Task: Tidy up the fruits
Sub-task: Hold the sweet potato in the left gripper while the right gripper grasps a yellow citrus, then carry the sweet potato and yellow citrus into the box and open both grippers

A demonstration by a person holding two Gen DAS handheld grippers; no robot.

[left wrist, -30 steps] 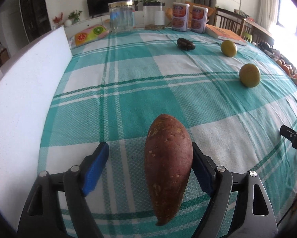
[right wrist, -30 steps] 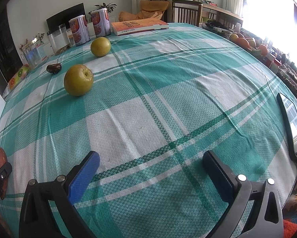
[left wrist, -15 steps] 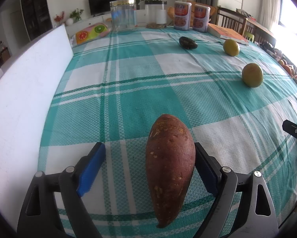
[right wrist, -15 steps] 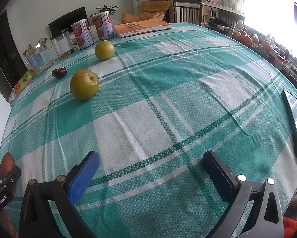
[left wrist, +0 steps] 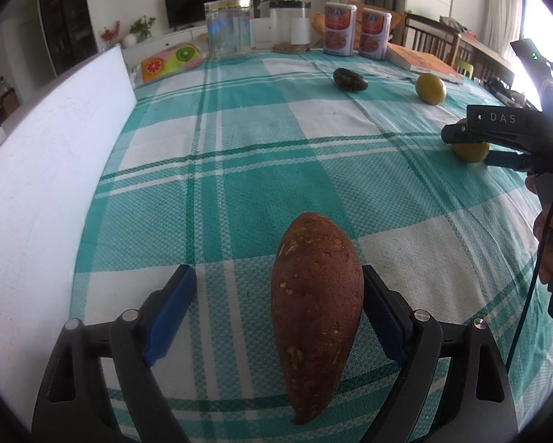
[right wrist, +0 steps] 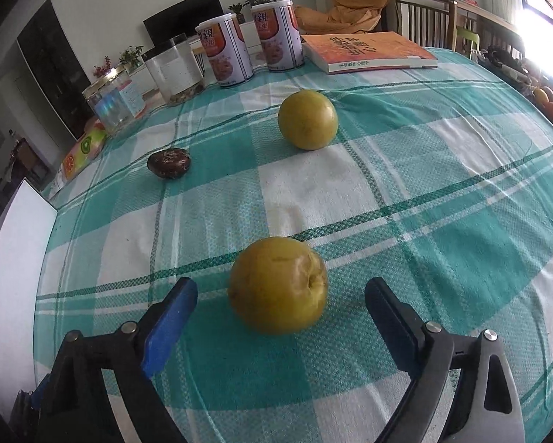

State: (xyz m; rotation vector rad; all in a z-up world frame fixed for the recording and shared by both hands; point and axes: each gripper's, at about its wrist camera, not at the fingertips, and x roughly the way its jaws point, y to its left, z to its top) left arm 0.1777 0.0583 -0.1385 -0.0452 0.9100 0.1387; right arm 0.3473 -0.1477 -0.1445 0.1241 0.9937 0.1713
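Right gripper [right wrist: 281, 310]: jaws spread wide, nothing pinched. Change over the last second: it has travelled from bare cloth to the nearer yellow-green fruit [right wrist: 278, 285], which now sits between the jaws, clear of both pads. Judged meaning: the approach to this piece is finished; closing on it is the step in hand.

Left gripper [left wrist: 279, 308]: jaws spread, no pinch. The sweet potato [left wrist: 316, 293] lies lengthwise between them on the desk [left wrist: 261, 177], against or just beside the right-hand pad and well apart from the left-hand pad; whether it touches cannot be told. Position unchanged over the same second. The left view now also shows the right gripper's body at the far right edge, in front of the nearer fruit.

Nearer yellow-green fruit: round, apple-like, dull olive-yellow skin with faint brown marks, stem dimple facing right.

Second yellow-green fruit [right wrist: 308, 119]: same kind, farther back, well apart from the first.

Dark fruit [right wrist: 168, 162]: small, wrinkled, brown-black, left of the second.

Background: two printed canisters [right wrist: 226, 55], an orange book [right wrist: 368, 51].
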